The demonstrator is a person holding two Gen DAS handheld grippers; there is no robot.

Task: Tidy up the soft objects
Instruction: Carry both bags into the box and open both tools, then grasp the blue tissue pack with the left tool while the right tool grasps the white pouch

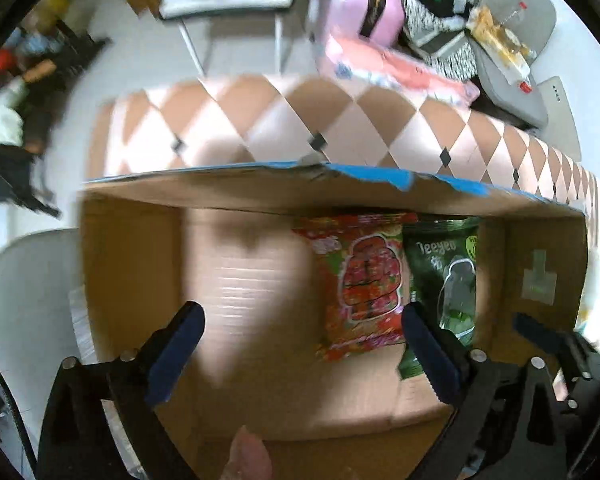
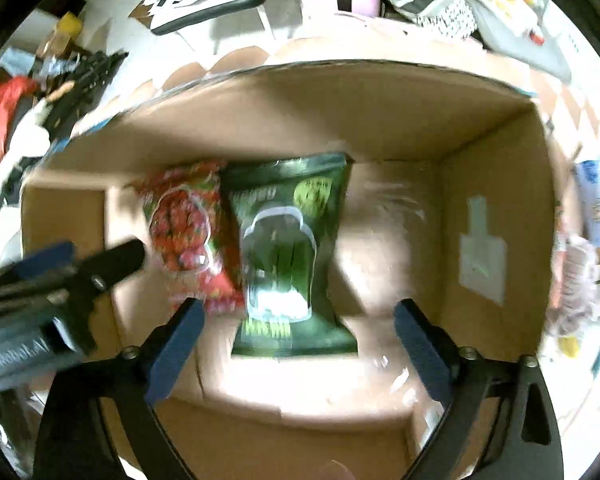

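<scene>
A red snack bag (image 1: 360, 288) and a green snack bag (image 1: 452, 276) lie side by side on the floor of an open cardboard box (image 1: 236, 188). My left gripper (image 1: 304, 324) is open and empty above the box, left of the red bag. My right gripper (image 2: 300, 320) is open and empty above the green bag (image 2: 288, 240), with the red bag (image 2: 184, 224) to its left. The left gripper's fingers (image 2: 100, 264) reach in from the left of the right wrist view. The right gripper's fingers (image 1: 540, 336) show at the right of the left wrist view.
The box (image 2: 496, 168) stands on a tablecloth with pink diamonds (image 1: 260, 120). Pink soft packs (image 1: 396, 64) and a grey chair (image 1: 508, 40) with clutter stand beyond it. A white chair (image 1: 24, 288) is at the left. More soft items (image 2: 580, 240) lie right of the box.
</scene>
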